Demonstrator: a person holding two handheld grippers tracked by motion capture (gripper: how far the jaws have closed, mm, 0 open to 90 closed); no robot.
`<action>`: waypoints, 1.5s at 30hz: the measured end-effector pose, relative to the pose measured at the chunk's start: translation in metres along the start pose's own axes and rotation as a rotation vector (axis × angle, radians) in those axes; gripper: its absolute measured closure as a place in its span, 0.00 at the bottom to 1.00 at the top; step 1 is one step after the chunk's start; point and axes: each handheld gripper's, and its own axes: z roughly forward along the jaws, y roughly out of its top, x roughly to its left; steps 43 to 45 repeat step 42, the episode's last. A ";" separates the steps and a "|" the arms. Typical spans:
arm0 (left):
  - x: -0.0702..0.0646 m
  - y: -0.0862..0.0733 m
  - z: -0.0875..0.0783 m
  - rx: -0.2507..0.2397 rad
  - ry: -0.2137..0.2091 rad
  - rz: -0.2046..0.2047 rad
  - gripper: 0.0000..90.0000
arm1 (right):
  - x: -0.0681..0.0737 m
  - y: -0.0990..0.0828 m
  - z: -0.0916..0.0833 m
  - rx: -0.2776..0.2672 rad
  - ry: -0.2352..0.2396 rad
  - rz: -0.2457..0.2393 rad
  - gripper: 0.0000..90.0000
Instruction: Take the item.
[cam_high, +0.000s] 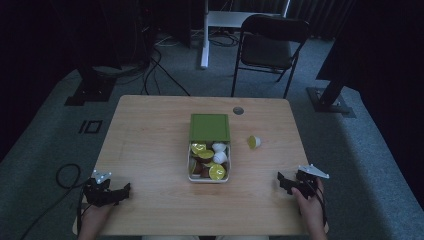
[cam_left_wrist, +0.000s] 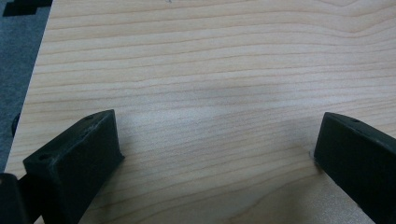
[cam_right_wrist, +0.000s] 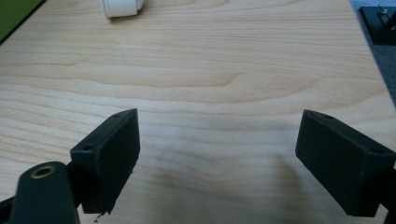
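Capsule (cam_high: 254, 142) on its side ahead-left of right gripper (cam_high: 289, 183), the nearer; left gripper (cam_high: 116, 194) farther; both jaws apart, empty.

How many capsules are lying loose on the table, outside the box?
1. A single capsule lies on its side on the table, right of the open box and apart from it. The rest are piled inside the box, where some may be hidden.
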 end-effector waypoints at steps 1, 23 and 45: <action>0.000 0.000 0.000 0.000 0.000 0.000 0.01 | -0.001 -0.001 -0.001 0.003 -0.004 0.000 0.15; 0.000 0.000 0.000 0.000 0.001 -0.002 0.01 | 0.010 -0.006 0.000 0.095 0.107 -0.185 0.15; 0.000 0.000 0.000 0.000 0.001 -0.002 0.01 | 0.012 -0.006 0.001 0.104 0.101 -0.212 0.14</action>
